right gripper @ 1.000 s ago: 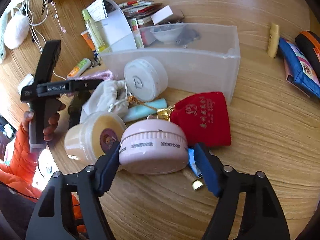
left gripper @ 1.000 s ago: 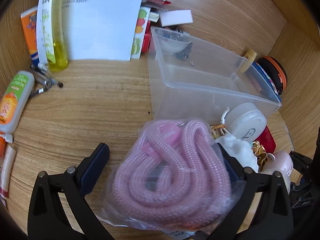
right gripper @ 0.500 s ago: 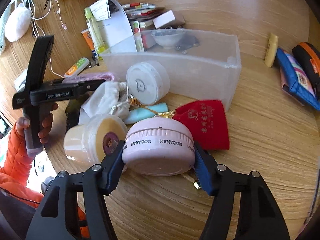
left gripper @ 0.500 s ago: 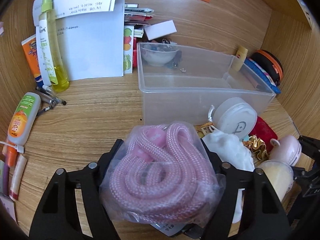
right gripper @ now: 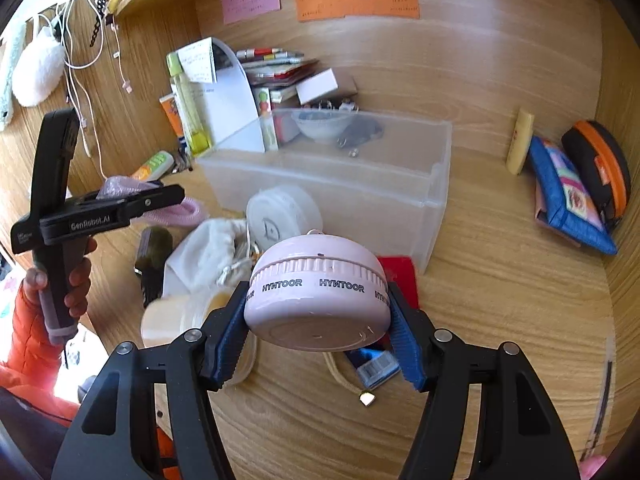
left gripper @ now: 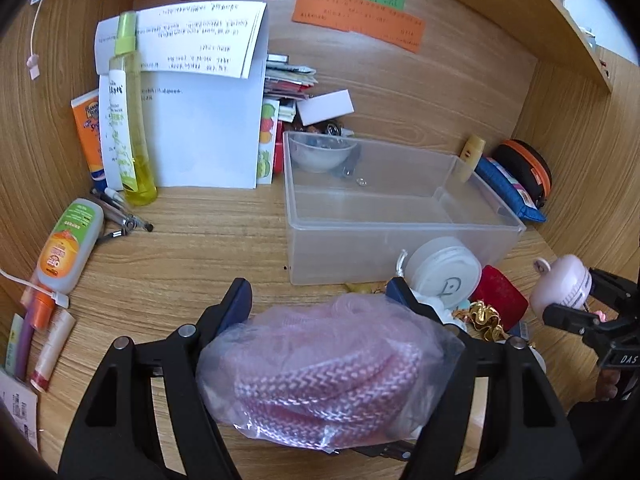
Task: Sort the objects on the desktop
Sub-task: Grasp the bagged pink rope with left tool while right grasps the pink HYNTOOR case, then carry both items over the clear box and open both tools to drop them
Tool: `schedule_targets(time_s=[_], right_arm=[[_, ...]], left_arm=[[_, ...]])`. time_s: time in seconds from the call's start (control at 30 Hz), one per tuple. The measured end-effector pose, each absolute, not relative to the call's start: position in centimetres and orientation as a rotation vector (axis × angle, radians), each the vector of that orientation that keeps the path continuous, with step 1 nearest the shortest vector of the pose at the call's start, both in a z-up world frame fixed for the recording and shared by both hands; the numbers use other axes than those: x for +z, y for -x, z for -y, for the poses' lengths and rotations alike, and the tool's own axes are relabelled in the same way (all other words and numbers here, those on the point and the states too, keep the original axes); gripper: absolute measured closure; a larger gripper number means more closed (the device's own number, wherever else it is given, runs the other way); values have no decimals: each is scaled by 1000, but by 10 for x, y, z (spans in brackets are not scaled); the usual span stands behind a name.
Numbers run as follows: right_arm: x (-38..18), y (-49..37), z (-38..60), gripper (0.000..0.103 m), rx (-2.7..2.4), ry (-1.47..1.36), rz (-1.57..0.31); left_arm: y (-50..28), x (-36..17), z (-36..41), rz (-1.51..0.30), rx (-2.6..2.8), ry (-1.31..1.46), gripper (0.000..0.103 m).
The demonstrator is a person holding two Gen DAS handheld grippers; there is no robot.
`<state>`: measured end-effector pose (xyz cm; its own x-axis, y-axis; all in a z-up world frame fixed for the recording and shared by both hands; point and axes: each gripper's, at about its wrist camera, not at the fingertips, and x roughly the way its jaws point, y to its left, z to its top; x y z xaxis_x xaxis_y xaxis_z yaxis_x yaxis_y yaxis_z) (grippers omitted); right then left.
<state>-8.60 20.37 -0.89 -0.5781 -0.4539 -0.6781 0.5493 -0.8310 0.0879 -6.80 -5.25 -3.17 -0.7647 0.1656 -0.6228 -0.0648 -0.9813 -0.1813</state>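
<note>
My left gripper (left gripper: 320, 300) is shut on a clear bag of pink rope (left gripper: 332, 368) and holds it above the wooden desk. My right gripper (right gripper: 318, 312) is shut on a round pink HYNTOOR case (right gripper: 318, 300), lifted off the desk; the case (left gripper: 562, 288) also shows at the right edge of the left wrist view. A clear plastic bin (left gripper: 400, 208) stands ahead of both, with a small bowl (left gripper: 320, 154) in its far corner. In the right wrist view the left gripper (right gripper: 160, 196) appears at the left, held by a hand, the bag of rope (right gripper: 120, 186) between its fingers.
In front of the bin (right gripper: 340, 184) lie a white round case (right gripper: 282, 216), a white pouch (right gripper: 204, 256), a red pouch (right gripper: 400, 280) and a tan jar (right gripper: 180, 316). Bottles, tubes and papers (left gripper: 192, 120) crowd the left; a blue pouch (right gripper: 568, 196) and an orange-rimmed case (right gripper: 600, 160) sit right.
My left gripper closed on the bag of rope and lifted it off the desk. My right gripper closed on the pink case and raised it. Both views tilted up toward the back wall.
</note>
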Motion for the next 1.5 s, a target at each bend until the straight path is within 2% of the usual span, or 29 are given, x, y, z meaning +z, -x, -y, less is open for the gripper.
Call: schedule_targets(time_s=[0.83,1.5], right_arm=[[34,116,-198,43,-2434,-815,-143],[42,164,-192,43,-2445,-826,-113]], left_arm=[[66,20,62,312,2916,828,34],[103,62,51,230,2906,713,34]])
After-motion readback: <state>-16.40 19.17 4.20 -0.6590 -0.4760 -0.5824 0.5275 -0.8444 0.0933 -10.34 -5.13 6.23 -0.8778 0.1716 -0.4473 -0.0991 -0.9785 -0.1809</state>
